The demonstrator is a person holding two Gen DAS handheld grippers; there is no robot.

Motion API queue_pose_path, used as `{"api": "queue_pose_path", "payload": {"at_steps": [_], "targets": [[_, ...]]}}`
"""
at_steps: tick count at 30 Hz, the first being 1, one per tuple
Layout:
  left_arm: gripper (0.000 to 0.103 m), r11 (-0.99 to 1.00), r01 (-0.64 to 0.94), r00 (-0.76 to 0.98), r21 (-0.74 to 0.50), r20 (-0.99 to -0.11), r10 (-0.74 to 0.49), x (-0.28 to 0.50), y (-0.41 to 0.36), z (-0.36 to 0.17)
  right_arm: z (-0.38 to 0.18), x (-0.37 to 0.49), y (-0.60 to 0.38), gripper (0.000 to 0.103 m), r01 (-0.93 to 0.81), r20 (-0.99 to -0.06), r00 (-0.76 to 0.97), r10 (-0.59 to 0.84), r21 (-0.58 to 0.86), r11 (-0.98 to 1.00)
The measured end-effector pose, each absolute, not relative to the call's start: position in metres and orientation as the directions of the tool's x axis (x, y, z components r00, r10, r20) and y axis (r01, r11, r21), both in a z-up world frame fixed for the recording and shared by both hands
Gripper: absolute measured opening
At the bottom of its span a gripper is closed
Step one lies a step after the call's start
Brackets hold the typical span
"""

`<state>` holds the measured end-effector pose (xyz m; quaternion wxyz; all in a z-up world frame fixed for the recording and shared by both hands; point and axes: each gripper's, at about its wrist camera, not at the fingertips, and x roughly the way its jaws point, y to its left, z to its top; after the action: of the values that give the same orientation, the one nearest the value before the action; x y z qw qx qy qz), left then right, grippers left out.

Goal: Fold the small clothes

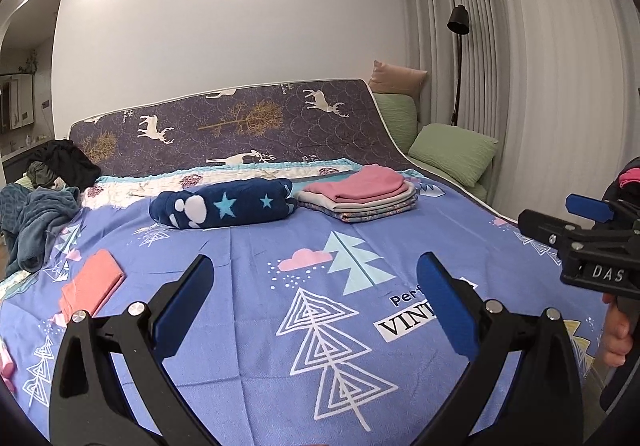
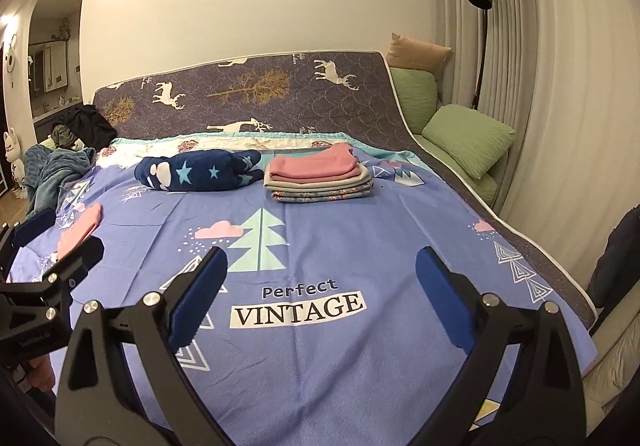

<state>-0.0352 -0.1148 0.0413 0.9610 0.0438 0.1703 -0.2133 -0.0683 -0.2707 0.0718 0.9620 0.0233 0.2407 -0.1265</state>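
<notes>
A stack of folded small clothes (image 1: 358,197) with a pink piece on top lies at the far middle of the bed; it also shows in the right wrist view (image 2: 318,173). A folded salmon-pink cloth (image 1: 92,284) lies at the bed's left side, seen too in the right wrist view (image 2: 78,232). My left gripper (image 1: 320,286) is open and empty above the blue bedsheet (image 1: 248,246). My right gripper (image 2: 322,274) is open and empty above the sheet's "Perfect VINTAGE" print. Each gripper shows at the other view's edge: the right one (image 1: 584,221), the left one (image 2: 40,246).
A rolled navy star blanket (image 1: 222,203) lies left of the stack. A heap of grey-blue and dark clothes (image 1: 44,197) sits at the bed's far left. A patterned mattress (image 1: 240,121) leans on the wall. Green pillows (image 1: 454,153) and a black floor lamp (image 1: 458,57) stand at right by the curtains.
</notes>
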Motion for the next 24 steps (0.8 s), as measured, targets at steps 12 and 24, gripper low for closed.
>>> {"api": "queue_pose_path", "payload": {"at_steps": [12, 24], "targets": [[0.101, 0.909, 0.416, 0.857, 0.024, -0.344, -0.384, -0.038, -0.116, 0.039, 0.073, -0.072, -0.272, 0.098, 0.251, -0.464, 0.857, -0.224, -0.002, 0.968], [0.101, 0.908, 0.414, 0.863, 0.06, -0.345, -0.37, -0.039, -0.124, 0.037, 0.067, -0.066, -0.274, 0.098, 0.251, -0.472, 0.853, -0.223, -0.004, 0.968]]}}
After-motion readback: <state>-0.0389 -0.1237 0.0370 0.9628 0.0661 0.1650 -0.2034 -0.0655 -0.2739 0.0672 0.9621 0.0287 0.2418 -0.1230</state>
